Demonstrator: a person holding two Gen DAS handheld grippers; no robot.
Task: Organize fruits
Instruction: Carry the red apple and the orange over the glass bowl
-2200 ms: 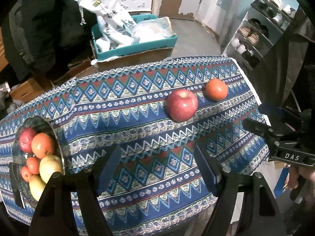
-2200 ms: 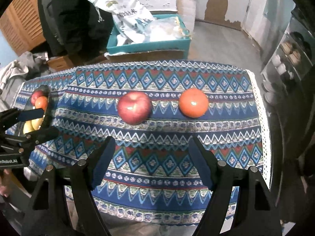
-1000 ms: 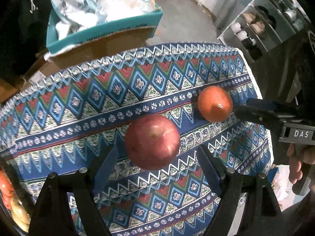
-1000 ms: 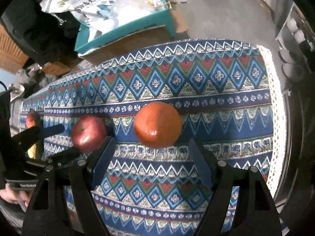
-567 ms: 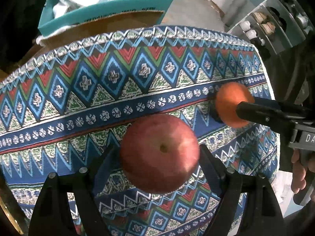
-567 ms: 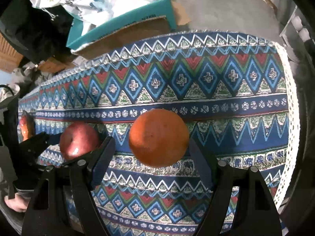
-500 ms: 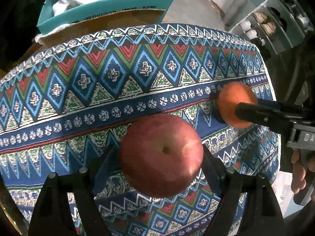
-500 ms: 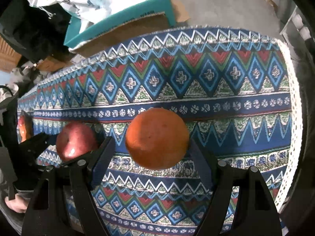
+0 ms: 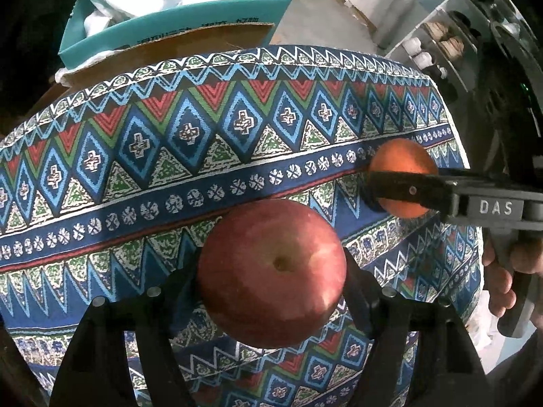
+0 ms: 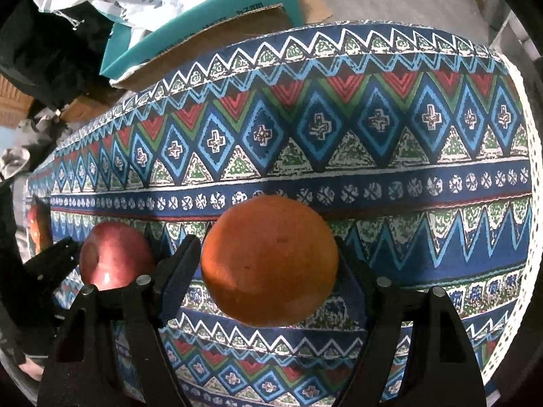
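On the patterned desk near its right edge, our left gripper and right gripper jaws are closing around the apple and orange; we should squeeze centred, gently.

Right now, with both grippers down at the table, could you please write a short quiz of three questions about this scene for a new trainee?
1. Which fruit sits between the fingers of the left gripper?
2. True or false: the orange lies between the fingers of the right gripper.
3. Multiple choice: what covers the table? A) plain white paper B) a patterned tablecloth C) bare wood

Key
1. The red apple; the jaws are closing around it.
2. True; those jaws are closing too.
3. B
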